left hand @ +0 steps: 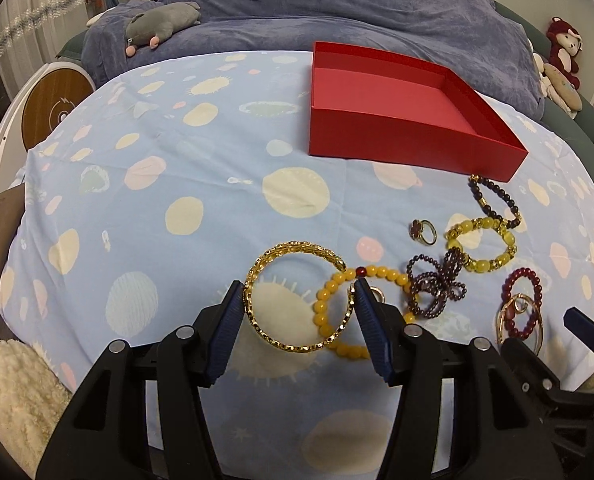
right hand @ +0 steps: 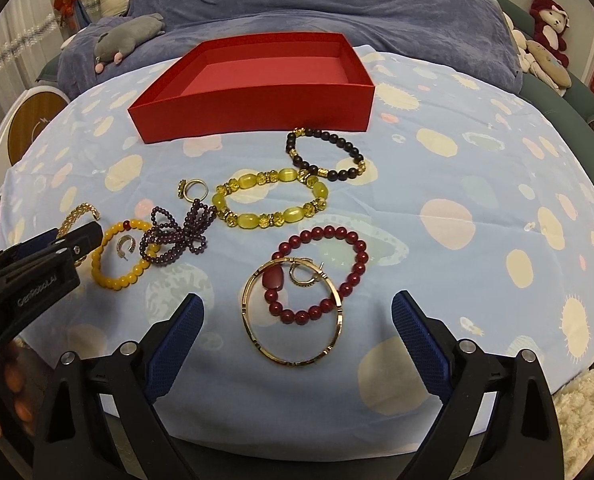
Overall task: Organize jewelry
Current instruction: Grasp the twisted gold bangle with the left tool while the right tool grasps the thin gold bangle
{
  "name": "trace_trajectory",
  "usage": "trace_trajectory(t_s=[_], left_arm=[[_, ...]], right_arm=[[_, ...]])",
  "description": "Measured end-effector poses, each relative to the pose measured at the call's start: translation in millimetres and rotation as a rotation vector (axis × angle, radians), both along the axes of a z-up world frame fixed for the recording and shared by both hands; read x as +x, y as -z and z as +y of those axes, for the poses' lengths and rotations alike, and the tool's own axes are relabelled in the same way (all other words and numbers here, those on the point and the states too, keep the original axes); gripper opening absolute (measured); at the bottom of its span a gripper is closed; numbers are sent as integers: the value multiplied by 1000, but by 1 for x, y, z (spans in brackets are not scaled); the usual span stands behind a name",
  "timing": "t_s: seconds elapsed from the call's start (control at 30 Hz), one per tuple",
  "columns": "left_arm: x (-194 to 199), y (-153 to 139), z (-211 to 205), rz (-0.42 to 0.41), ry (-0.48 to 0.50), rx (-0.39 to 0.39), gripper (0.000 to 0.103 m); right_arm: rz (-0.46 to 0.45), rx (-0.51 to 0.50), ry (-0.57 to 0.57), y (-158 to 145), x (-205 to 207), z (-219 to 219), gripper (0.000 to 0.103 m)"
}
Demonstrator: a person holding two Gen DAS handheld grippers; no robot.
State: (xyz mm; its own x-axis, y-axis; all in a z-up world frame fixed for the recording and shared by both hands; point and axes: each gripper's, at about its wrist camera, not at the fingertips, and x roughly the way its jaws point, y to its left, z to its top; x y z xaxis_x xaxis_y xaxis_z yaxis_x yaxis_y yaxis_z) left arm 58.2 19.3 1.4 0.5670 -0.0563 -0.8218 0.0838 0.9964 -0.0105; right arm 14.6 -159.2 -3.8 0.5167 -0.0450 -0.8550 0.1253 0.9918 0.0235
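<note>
A light blue cloth with pale spots (right hand: 477, 152) covers the surface. On it lie a red open box (right hand: 257, 114), a dark bead bracelet (right hand: 325, 154), a yellow bead bracelet (right hand: 271, 200), a red bead bracelet (right hand: 321, 272), a thin gold bangle (right hand: 293, 316) and a ring (right hand: 195, 190).

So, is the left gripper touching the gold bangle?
Touching. The left wrist view shows the left gripper with both pads pressed against opposite sides of the gold bangle.
</note>
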Motion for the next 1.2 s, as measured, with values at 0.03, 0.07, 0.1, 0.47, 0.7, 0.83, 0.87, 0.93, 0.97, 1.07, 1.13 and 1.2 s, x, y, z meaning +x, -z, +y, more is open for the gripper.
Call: trace_trajectory(t_s=[0.03, 0.07, 0.1, 0.47, 0.7, 0.83, 0.87, 0.93, 0.97, 1.07, 1.13, 1.2], left_arm=[[-2, 0, 1, 1, -1, -2, 53], [-2, -1, 2, 1, -4, -11, 53], [-3, -2, 3, -1, -7, -18, 53], [-10, 4, 0, 14, 9, -26, 53], [-15, 4, -6, 10, 34, -13, 53], [-18, -1, -8, 0, 44, -15, 53], [-19, -3, -8, -2, 45, -17, 53], [-21, -7, -9, -6, 50, -22, 53], [-21, -9, -10, -7, 54, -25, 53], [-18, -20, -12, -20, 65, -33, 53], [-11, -31, -14, -26, 71, -50, 53], [2, -43, -19, -46, 79, -54, 53]], right_arm=[[7, 8, -1, 2, 2, 1, 86], [15, 10, 1, 5, 3, 1, 84], [24, 5, 5, 8, 5, 2, 82], [41, -9, -5, 13, 8, 5, 59], [41, 16, -18, 10, 0, 2, 54], [32, 57, -6, 4, -7, -4, 54], [25, 65, -2, 0, -8, -6, 54], [9, 78, 3, -7, -11, -8, 54], [2, 85, 5, -11, -11, -10, 54], [-28, 95, 4, -27, -10, -12, 54], [-44, 100, 1, -38, -5, -14, 54], [-61, 95, -10, -49, 5, -17, 54]])
